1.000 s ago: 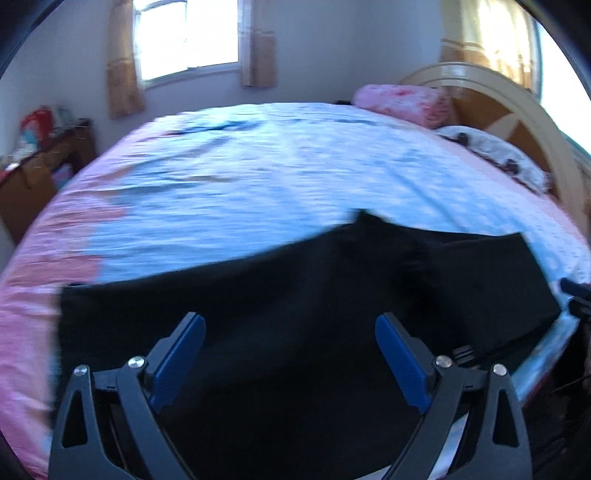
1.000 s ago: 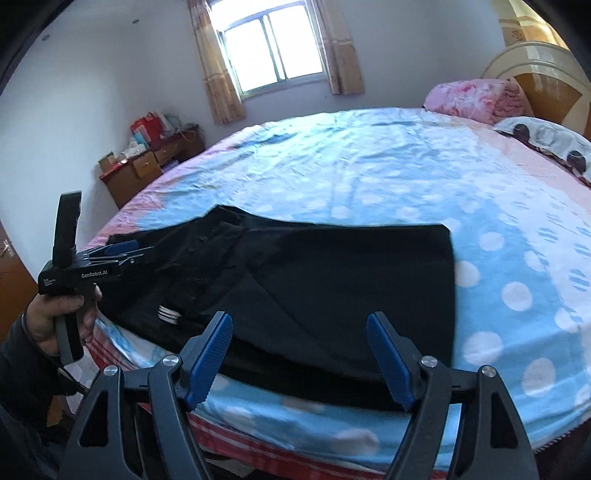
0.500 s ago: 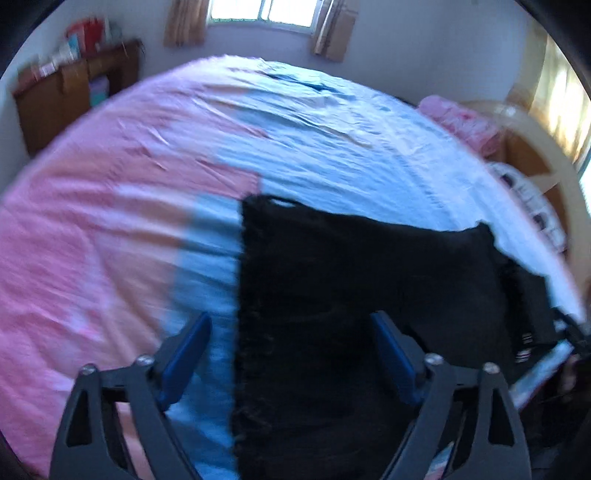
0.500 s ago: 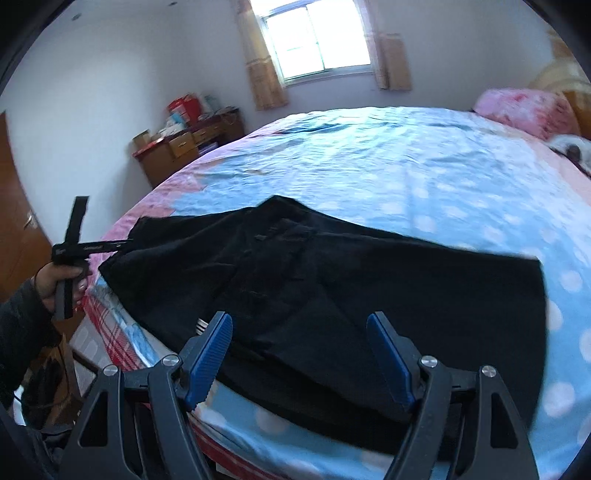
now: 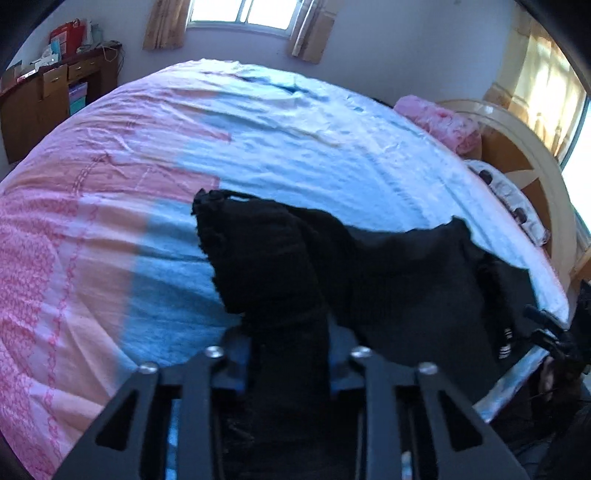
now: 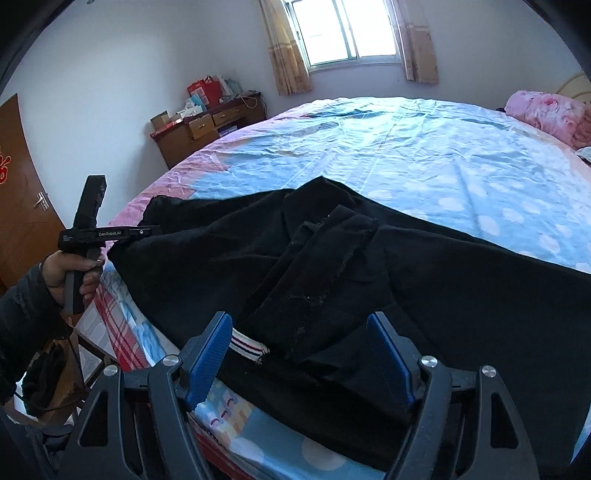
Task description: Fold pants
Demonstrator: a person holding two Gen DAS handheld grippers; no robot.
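Black, heavy-looking fabric fills the near side of the bed [image 6: 424,147]: the pants [image 6: 369,266] lie spread along its front edge, matte and slightly linty, with a folded flap bunched in the middle and a striped white label peeking out at the hem nearest the right-wrist camera. Left gripper [image 5: 288,354] is closing right now, its 2 blue-padded jaws narrowed around a thick ridge of the black cloth, which rises in a bunched fold between them; the pads look pressed into it. From the other side, that same tool sits at the far left end of the pants, gripped by a hand [image 6: 72,271] in a dark sleeve. Right gripper [image 6: 299,354] hangs wide, its 2 ribbed blue pads well apart above the near hem, nothing pinched between them. Bedsheet is thin, creased cotton, pale blue with white dots, turning pink toward the foot. Plenty of open sheet lies beyond the pants. Pink pillow [image 6: 550,114] sits by the curved wooden headboard [image 5: 524,155], and a wooden dresser [image 6: 207,129] stands against the wall under the window [image 6: 351,33]
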